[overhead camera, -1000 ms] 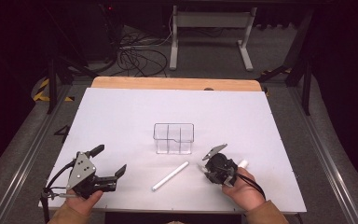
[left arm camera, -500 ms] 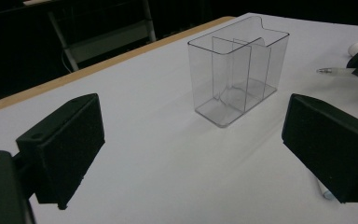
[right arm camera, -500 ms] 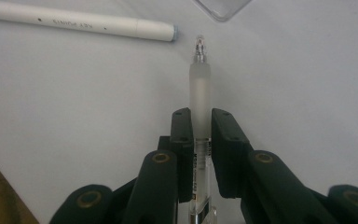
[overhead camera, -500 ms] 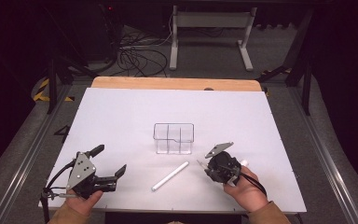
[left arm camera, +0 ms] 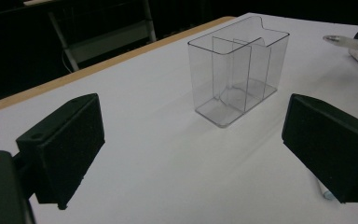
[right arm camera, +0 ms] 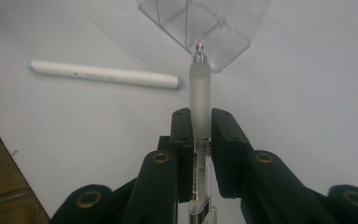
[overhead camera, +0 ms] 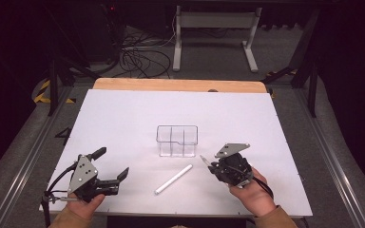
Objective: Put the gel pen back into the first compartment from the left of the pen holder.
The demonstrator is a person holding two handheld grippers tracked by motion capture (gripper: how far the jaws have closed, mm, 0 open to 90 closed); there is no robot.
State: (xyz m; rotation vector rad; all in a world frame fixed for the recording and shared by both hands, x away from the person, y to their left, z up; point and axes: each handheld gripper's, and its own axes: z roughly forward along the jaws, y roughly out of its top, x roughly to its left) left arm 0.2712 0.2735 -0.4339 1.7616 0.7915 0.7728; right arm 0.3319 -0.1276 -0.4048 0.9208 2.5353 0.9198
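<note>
- white tabletop [overhead camera: 123, 118], clear divided organizer [overhead camera: 177, 140] standing mid-surface
- left claw [overhead camera: 110, 165] jaws wide apart, nothing between, near front-left edge
- right claw [right arm camera: 200, 122] clamped on frosted pen [right arm camera: 200, 84], tip toward organizer
- white marker [overhead camera: 173, 179] lying between claws

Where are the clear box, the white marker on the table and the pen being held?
clear box [overhead camera: 177, 141], high view, front wall.
white marker [right arm camera: 103, 74], right gripper view, middle of its barrel.
pen [right arm camera: 200, 86], right gripper view, frosted barrel above the fingers.
</note>
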